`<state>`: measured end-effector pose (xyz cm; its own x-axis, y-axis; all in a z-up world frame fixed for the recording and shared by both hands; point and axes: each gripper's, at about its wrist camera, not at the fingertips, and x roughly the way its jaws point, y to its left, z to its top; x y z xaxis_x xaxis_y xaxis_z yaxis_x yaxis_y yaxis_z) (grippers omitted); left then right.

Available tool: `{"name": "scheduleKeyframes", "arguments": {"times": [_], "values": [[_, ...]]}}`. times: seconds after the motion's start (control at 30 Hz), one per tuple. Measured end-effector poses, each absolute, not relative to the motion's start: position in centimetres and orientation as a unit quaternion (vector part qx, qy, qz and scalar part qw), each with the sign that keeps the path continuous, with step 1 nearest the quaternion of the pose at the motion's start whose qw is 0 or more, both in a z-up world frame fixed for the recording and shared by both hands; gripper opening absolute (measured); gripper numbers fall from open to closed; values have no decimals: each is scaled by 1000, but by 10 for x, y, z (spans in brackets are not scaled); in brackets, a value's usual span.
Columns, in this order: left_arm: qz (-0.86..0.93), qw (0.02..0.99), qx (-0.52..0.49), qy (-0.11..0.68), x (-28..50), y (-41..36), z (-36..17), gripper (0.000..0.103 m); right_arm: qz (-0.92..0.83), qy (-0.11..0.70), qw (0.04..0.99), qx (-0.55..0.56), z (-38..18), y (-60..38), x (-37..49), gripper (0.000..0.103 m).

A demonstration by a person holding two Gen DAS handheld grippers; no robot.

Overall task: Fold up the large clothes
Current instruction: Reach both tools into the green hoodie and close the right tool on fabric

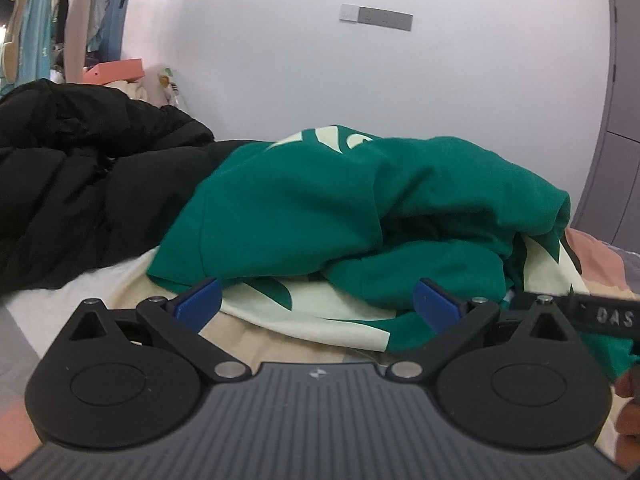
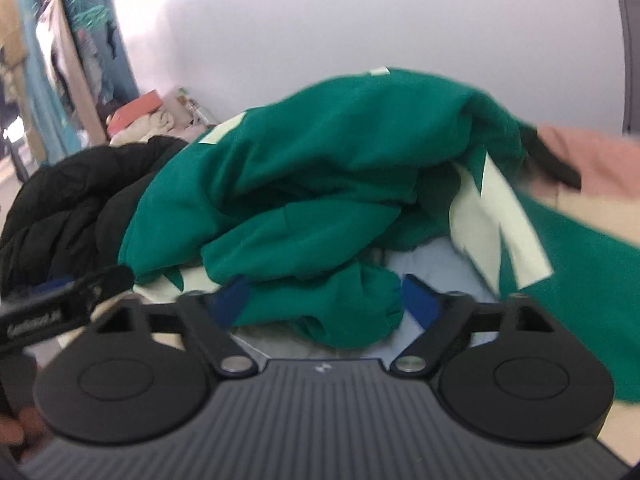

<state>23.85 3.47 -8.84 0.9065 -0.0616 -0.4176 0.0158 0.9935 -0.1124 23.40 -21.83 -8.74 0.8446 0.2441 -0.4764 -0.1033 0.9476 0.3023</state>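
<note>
Both hand-held grippers are wide open and empty: left hand-held gripper (image 1: 316,302) just short of the cream hem, right hand-held gripper (image 2: 320,300) with a bunched cuff between its fingers, unpinched. Green sweatshirt (image 1: 340,208) lies crumpled on the bed (image 1: 80,292) right ahead, black puffer jacket (image 1: 72,184) beyond-left. Looks like grab-and-spread stage; next, pinch edges and pull flat.

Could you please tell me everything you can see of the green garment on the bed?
The green sweatshirt is a soft, fleecy-looking garment with large cream printed shapes, crumpled in a loose heap and unfolded. It lies on the bed, its left side against a black puffer jacket. In the right wrist view a bunched green fold sits between the right claw pads.
</note>
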Motion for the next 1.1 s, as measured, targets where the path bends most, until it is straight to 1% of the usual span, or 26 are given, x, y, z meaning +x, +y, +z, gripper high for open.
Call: {"name": "scheduleKeyframes", "arguments": {"times": [0.13, 0.37, 0.43, 0.5, 0.6, 0.77, 0.93, 1.1], "values": [[-30, 973, -79, 216, 253, 38, -99, 98, 109, 253, 953, 128, -98, -213, 253, 78], [-14, 967, -125, 222, 279, 62, -125, 97, 113, 258, 954, 102, -118, -195, 308, 79], [-12, 963, -144, 227, 285, 70, -132, 97, 108, 255, 957, 89, -120, -188, 308, 58], [-14, 960, -164, 228, 287, 78, -137, 97, 107, 238, 962, 80, -115, -184, 294, 30], [-17, 952, -198, 232, 291, 87, -139, 98, 124, 213, 969, 33, -102, -175, 268, 23], [-1, 951, -214, 223, 283, 98, -130, 98, 159, 174, 971, 32, -64, -182, 215, 21], [-5, 949, -245, 198, 259, 112, -104, 98, 190, 133, 973, 0, -28, -184, 151, 20], [-11, 946, -266, 184, 218, 120, -80, 98, 214, 134, 968, -5, -21, -193, 82, 20]]}}
